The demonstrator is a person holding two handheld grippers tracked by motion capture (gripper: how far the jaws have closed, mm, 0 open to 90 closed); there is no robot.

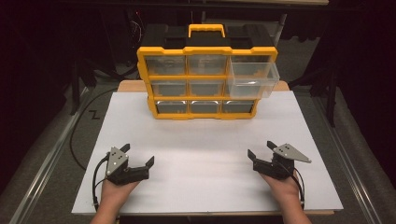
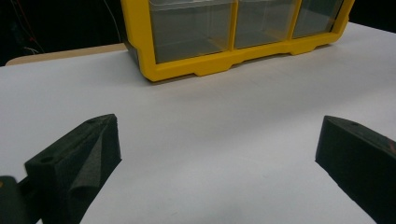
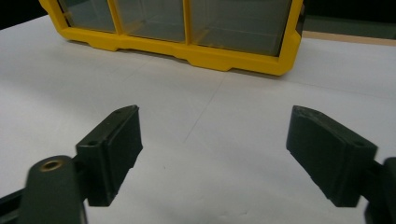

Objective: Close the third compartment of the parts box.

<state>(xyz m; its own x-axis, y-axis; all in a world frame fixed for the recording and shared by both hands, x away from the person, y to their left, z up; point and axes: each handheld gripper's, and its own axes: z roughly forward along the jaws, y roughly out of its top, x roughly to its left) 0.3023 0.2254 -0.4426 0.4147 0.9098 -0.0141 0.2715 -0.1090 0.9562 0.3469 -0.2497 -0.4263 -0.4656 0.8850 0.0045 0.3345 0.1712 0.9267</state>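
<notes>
- The left gripper (image 1: 138,156) rests low over the near part of the white table (image 1: 205,154), jaws wide apart and holding nothing; in the left gripper view only bare table lies between them.
- The right gripper (image 1: 261,151) sits the same way on the other side, jaws spread and empty, the two grippers well apart from each other.
- Ahead of both sets of jaws, well beyond their tips, stands the yellow drawer cabinet (image 1: 207,81) with its black top and yellow handle (image 1: 206,30); in the gripper views its bottom row of clear drawers faces the jaws.
- One drawer, the pulled-out drawer (image 1: 252,78) at the cabinet's upper right, juts forward from the frame; it lies ahead of the right jaws and above their level, while the other drawers sit flush.
- The work in hand looks like dealing with that drawer, most likely pushing it home, and the approach has not begun.
- To do it well, the right gripper should rise to the drawer's height before going forward, so the jaws meet the clear front face squarely rather than its lower lip.
- Contact near the middle of the front would keep the drawer from skewing and jamming in its slot.
- The cabinet stands free on the table and may slide back under a push; the left jaws could brace the frame's left side or top.
- A slow, level push is safest; whether the drawer holds anything cannot be told.
</notes>
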